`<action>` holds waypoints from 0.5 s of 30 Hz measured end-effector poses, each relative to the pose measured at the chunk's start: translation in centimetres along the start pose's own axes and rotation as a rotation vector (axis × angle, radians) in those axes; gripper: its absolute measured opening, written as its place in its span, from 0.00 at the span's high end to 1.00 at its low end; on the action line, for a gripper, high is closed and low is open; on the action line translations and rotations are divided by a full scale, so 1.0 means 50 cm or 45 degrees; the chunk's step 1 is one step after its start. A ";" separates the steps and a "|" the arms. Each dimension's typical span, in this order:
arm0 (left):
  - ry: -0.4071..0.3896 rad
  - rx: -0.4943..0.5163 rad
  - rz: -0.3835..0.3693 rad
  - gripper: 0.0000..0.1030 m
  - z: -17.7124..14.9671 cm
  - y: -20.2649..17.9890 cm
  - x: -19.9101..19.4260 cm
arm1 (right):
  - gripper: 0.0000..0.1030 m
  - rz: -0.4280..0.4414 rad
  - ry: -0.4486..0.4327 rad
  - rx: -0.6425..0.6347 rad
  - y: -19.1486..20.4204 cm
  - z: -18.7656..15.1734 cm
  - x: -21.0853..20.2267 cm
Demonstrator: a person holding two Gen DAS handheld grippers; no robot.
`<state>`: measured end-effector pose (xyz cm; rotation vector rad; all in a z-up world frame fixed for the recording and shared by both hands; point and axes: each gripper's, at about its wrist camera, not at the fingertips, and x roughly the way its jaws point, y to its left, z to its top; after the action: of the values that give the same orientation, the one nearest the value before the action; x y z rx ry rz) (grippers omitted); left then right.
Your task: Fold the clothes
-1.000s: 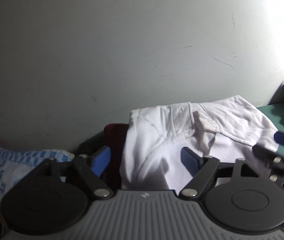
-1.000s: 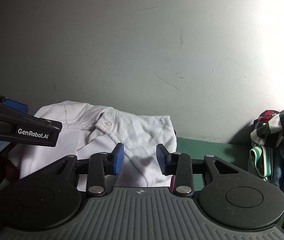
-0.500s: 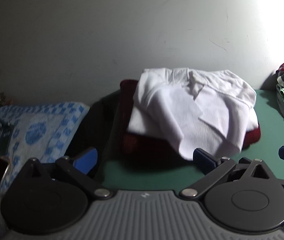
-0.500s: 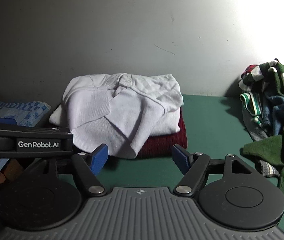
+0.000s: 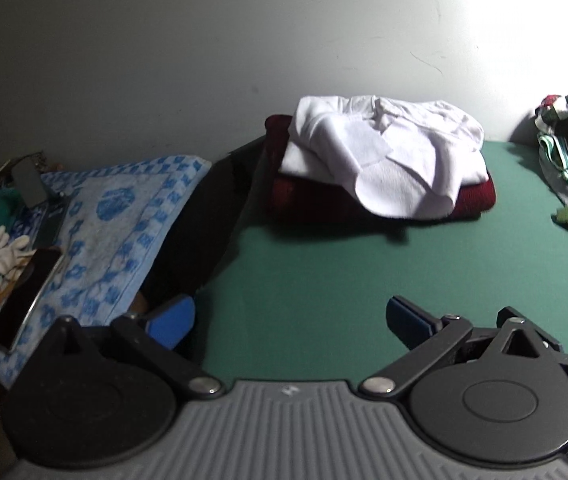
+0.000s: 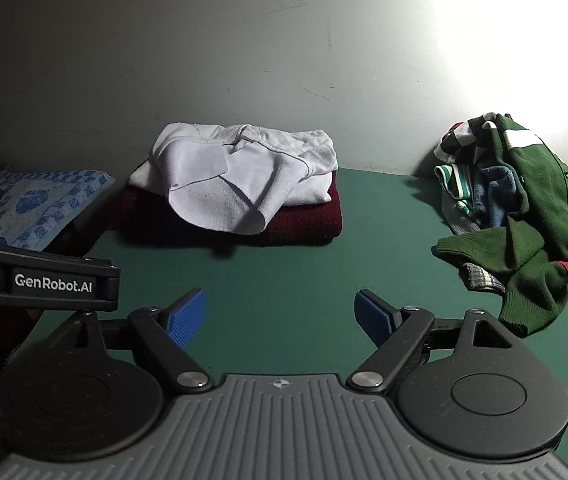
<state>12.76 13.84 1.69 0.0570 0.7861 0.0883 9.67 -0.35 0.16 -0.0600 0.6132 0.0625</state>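
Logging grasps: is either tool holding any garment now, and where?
Nothing is held: left tool is open; right tool is opening, empty.

One readable brand mark, on the left hand-held gripper.

"GenRobot.AI" in white letters on the black side of the left hand-held gripper (image 6: 54,282), seen in the right wrist view to the left of the right hand-held gripper's own blue pad. Small embossed emblems on both grey housings too faint to read. No other print legible.
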 end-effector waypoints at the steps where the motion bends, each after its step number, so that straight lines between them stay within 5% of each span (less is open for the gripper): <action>1: 0.012 0.003 0.006 0.01 -0.008 -0.003 -0.007 | 0.19 0.008 0.017 0.004 -0.004 -0.005 -0.006; 15: 0.097 0.052 0.193 0.01 -0.115 -0.094 -0.110 | 0.19 0.068 0.066 0.032 -0.096 -0.035 -0.091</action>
<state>5.08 8.70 1.10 0.1523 0.8588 0.2191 5.33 -5.45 1.50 -0.0208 0.6674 0.1049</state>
